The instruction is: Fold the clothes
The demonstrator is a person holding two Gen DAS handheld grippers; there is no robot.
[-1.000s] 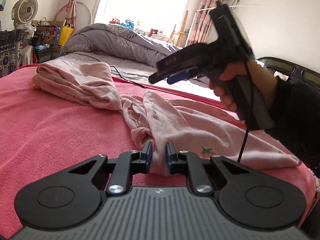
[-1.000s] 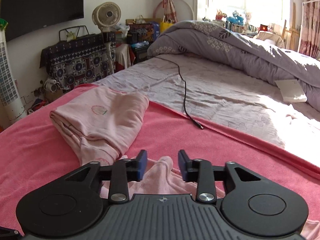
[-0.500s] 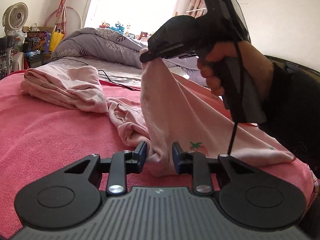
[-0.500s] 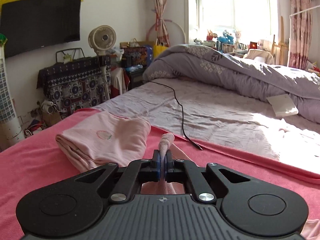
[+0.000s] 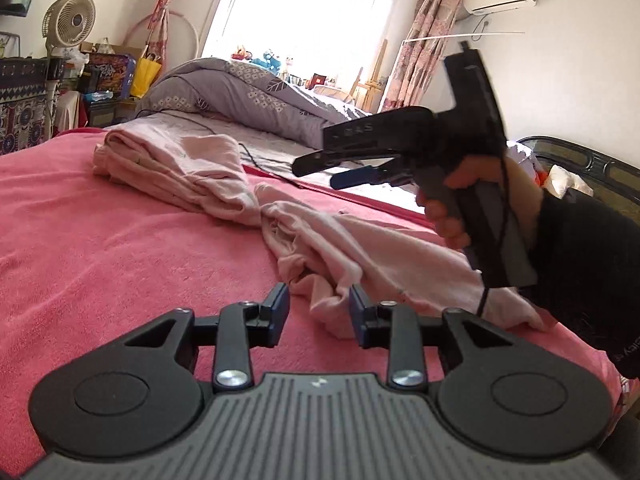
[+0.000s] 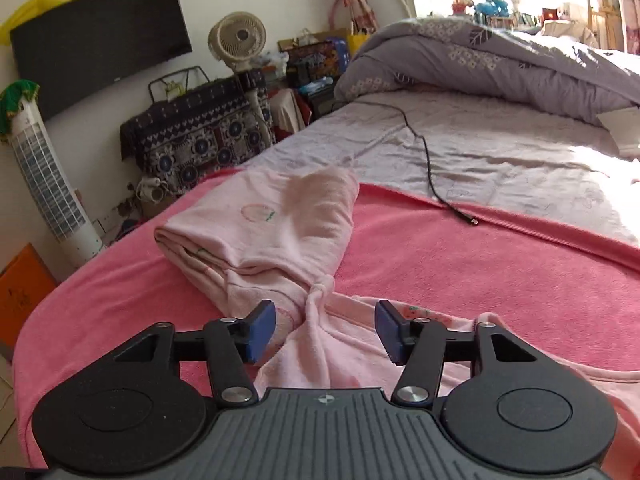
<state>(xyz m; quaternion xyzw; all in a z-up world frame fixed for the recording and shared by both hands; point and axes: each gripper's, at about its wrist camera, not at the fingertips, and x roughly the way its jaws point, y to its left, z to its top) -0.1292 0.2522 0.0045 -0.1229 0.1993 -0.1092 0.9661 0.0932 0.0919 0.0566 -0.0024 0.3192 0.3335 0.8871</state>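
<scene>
A crumpled pale pink garment [image 5: 360, 256] lies on the pink blanket [image 5: 100, 240], with a bunched edge between the fingers of my left gripper [image 5: 318, 312], which is open and not closed on it. A folded pink garment [image 5: 168, 164] lies beyond it; it also shows in the right wrist view [image 6: 272, 224]. My right gripper [image 6: 325, 330] is open and empty, hovering over the crumpled garment [image 6: 340, 344]. In the left wrist view the right gripper [image 5: 316, 170] is held in a hand above the cloth.
A black cable [image 6: 428, 168] lies on the grey sheet [image 6: 500, 152] past the blanket edge. A grey quilt [image 6: 500, 56] is heaped at the back. A tower fan [image 6: 44, 176], a standing fan [image 6: 240, 40] and a draped cabinet [image 6: 200, 136] stand left of the bed.
My right gripper was shut on the garment's edge and held it up; it has opened and the cloth has dropped back onto the blanket. My left gripper has opened wider.
</scene>
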